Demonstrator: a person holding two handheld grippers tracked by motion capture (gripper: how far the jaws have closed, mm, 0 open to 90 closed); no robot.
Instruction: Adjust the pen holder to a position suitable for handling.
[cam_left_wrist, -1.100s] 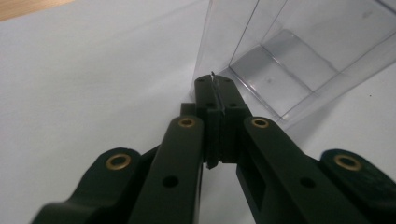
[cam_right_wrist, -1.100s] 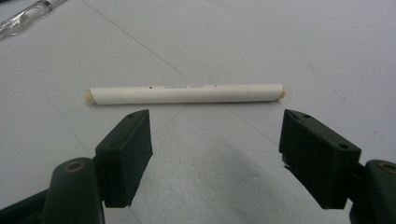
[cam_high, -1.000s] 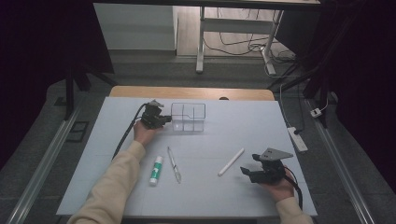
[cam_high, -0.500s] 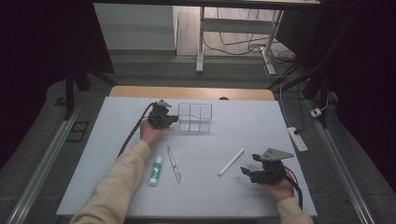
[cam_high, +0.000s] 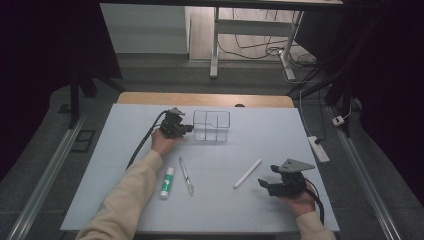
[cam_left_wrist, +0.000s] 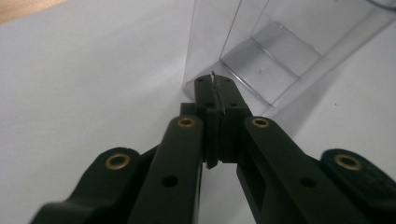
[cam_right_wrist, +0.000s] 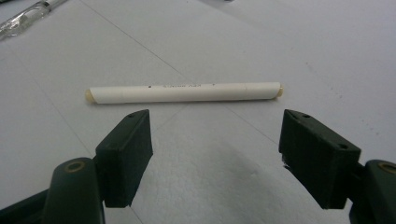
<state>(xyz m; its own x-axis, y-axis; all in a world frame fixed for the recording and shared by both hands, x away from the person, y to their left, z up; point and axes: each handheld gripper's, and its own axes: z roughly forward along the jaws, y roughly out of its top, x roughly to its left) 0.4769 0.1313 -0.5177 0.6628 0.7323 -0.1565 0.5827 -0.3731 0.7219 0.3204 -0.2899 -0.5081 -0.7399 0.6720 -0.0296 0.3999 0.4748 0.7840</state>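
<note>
Sliding toward the far right of the table since a second ago, the clear divided organizer (cam_high: 212, 126) is travelling with the left gripper (cam_high: 186, 128), whose jaws are pinching shut on the thin edge of its near-left wall (cam_left_wrist: 212, 79). Nearer the person, the right gripper (cam_high: 264, 186) is resting on the table with jaws spread wide, pointing at the white marker (cam_high: 247, 173) lying just ahead of it — untouched. A green-and-white glue stick (cam_high: 167, 182) and a clear pen (cam_high: 186, 176) are lying between the two forearms. Risk looks highest at the pinch: the hold is covering only a sliver of slick plastic, so a quick tug could be slipping the wall free or tipping the light organizer over.
</note>
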